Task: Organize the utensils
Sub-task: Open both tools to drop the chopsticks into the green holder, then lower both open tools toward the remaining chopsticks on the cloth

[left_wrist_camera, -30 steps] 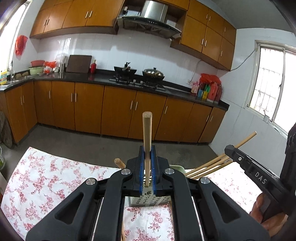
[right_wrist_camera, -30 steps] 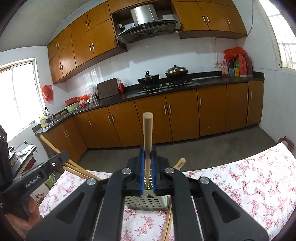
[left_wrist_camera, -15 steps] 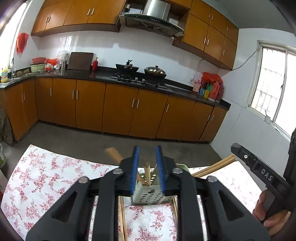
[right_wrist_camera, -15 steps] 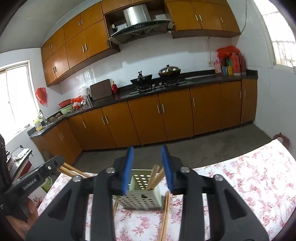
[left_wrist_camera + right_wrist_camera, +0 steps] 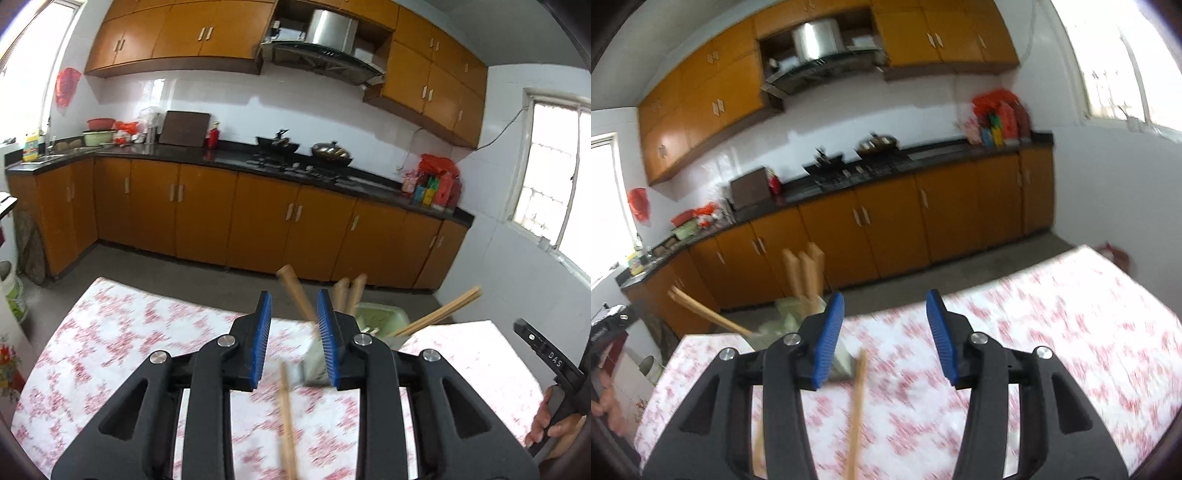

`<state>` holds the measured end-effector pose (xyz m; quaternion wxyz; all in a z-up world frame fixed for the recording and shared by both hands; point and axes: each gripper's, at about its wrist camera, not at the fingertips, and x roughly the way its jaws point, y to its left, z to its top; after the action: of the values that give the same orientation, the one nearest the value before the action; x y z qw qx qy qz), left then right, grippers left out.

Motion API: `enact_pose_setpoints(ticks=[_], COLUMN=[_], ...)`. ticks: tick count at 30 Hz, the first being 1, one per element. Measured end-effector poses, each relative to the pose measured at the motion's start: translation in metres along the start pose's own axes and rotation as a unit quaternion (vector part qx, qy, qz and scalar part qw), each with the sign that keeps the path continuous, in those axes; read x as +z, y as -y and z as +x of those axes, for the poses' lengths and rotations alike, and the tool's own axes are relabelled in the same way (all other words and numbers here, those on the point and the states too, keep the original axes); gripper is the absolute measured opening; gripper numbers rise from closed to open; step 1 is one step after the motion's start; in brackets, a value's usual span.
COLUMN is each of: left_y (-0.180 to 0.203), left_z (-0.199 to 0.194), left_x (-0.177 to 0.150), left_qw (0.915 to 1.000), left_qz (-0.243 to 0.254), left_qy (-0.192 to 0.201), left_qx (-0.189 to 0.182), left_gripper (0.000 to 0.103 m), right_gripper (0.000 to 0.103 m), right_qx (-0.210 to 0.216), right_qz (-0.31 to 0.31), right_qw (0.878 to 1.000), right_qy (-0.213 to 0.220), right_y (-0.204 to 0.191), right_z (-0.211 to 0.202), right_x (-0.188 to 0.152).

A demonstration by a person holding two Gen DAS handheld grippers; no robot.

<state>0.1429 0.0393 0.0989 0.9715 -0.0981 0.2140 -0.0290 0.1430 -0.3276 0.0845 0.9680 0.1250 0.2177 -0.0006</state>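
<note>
A pale green perforated utensil holder stands on the floral tablecloth with wooden handles and thin chopsticks leaning out of it. My left gripper hangs just before it. Its jaws are opening and grip nothing, and one handle shows through the gap. In the right wrist view the holder and its handles are up left of my right gripper, whose jaws are opening with nothing between them. A loose chopstick lies on the cloth below it and also shows as the chopstick.
The right-hand tool and a person's hand are at the right edge of the left wrist view. Bare cloth stretches to the right. Beyond the table's far edge are grey floor and orange cabinets.
Both grippers let go of the wooden sticks they held upright; the sticks now stand in the holder. Both jaws have spread, and the grippers have drawn apart from the holder, left one leftward, right one rightward.
</note>
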Motion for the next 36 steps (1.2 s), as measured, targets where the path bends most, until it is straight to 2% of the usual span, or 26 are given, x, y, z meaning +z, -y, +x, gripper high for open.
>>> enact_pose_setpoints(ticks=[3,7,11,15,24,32,36], left_y=[-0.015,-0.035,-0.053,-0.064,-0.070,-0.070,-0.069], left_z=[0.008,0.027,0.049,0.064,0.076,0.088,0.092], left_x=[-0.019,-0.047,-0.074,-0.095,-0.121,-0.133,-0.136], left_qw=[0.9994,0.9960,0.9903,0.9848,0.9786,0.9749,0.9737], left_qz=[0.007,0.013,0.004,-0.009,-0.015,-0.019,-0.018], left_qy=[-0.023,-0.062,-0.110,-0.147,-0.183,-0.202,-0.209], left_qx=[0.025,0.063,0.086,0.092,0.093,0.091,0.089], left_gripper=[0.027,0.027,0.028,0.035,0.035,0.035,0.035], right_gripper=[0.046,0.046,0.043,0.039,0.027,0.025,0.019], right_qx=[-0.028,-0.043,-0.029,-0.004,0.028,0.036,0.030], right_qz=[0.014,0.022,0.023,0.013,-0.016,-0.027,-0.043], right_qw=[0.999,0.994,0.987,0.981,0.972,0.968,0.969], right_qy=[-0.042,-0.100,-0.156,-0.192,-0.231,-0.248,-0.243], right_y=[0.022,0.035,0.031,0.012,-0.024,-0.036,-0.041], right_z=[0.017,0.044,0.071,0.088,0.109,0.121,0.125], right_x=[-0.027,-0.061,-0.090,-0.111,-0.138,-0.147,-0.153])
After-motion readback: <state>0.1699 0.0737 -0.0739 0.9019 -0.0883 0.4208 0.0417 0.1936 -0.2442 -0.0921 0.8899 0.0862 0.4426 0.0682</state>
